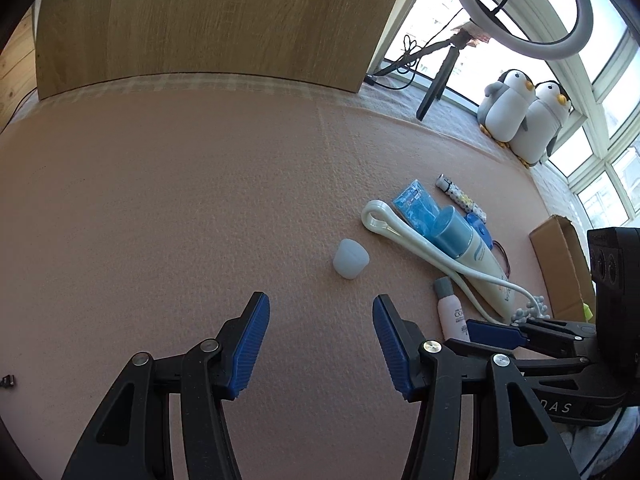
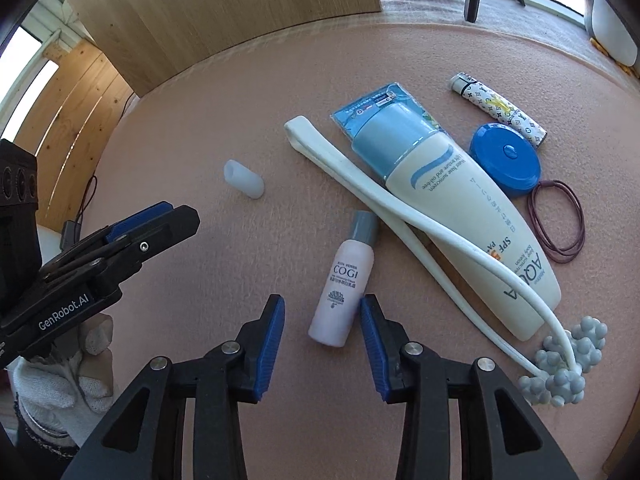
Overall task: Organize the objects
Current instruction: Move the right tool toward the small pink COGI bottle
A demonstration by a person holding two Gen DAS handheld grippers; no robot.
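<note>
My right hand-held gripper [image 2: 322, 340] is spread open low over the pink surface [image 2: 224, 264], its blue pads either side of the bottom end of the small pink bottle [image 2: 343, 290], which lies flat with its grey cap pointing away from me; I cannot tell whether either pad touches it. My left hand-held gripper [image 1: 321, 344] is open too and holds nothing, with bare surface between its pads. In the right view I see my gloved hand [image 2: 60, 384] under that left tool. Just ahead of the left gripper sits the translucent cap [image 1: 351, 259] on its own, well apart from the pile. Right of the pink bottle, the white massager [image 2: 400, 216] with its knobby grey end lies diagonally across the big cream lotion tube [image 2: 472, 216], whose blue cap rests on the blue packet [image 2: 360, 110]. Beside the tube are the blue disc [image 2: 506, 160] and, touching its near edge, the dark hair ties [image 2: 558, 222]; beyond the disc lies the patterned lighter [image 2: 498, 110]. Farther off, a wooden panel [image 1: 208, 20] stands at the back of the surface, and two plush penguins [image 1: 524, 114] sit by the window.
</note>
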